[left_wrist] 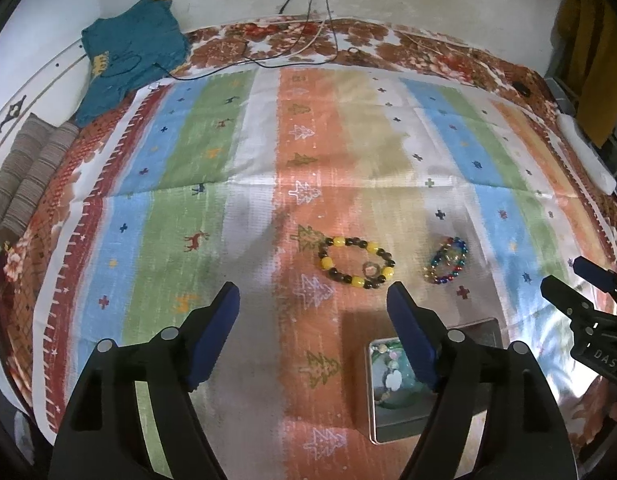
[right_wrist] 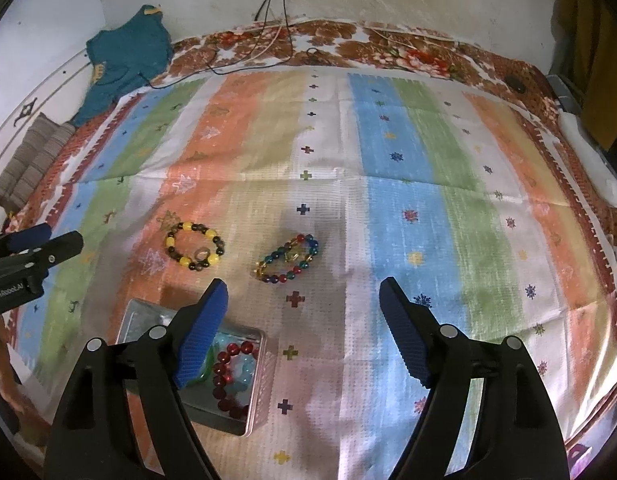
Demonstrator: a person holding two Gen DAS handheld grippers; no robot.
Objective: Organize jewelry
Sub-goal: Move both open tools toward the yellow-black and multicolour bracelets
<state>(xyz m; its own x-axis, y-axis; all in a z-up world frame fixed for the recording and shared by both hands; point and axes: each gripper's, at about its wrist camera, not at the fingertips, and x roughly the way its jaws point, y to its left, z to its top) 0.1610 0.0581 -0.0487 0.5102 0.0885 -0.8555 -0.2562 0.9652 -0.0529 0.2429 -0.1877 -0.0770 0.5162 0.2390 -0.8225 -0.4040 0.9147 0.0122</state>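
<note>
A yellow and dark bead bracelet (left_wrist: 356, 263) (right_wrist: 195, 251) lies flat on the striped cloth, with a small ring inside its loop. To its right rests a multicoloured bead bracelet (left_wrist: 448, 260) (right_wrist: 288, 259). Nearer me stands a shallow metal tin (left_wrist: 378, 424) (right_wrist: 252, 416) that holds a red bead bracelet (right_wrist: 228, 376) and pale beads. My left gripper (left_wrist: 313, 304) hangs open above the cloth, just short of the yellow bracelet, nothing between its fingers. My right gripper (right_wrist: 302, 300) is open too, below the multicoloured bracelet, its left finger over the tin.
The striped cloth (left_wrist: 188, 184) covers a floral bedspread (left_wrist: 348, 36). A teal garment (left_wrist: 128, 52) and folded grey fabric (left_wrist: 24, 176) lie at the far left. Cables (left_wrist: 308, 20) trail from the wall. A white bar (left_wrist: 584, 152) sits at the right edge.
</note>
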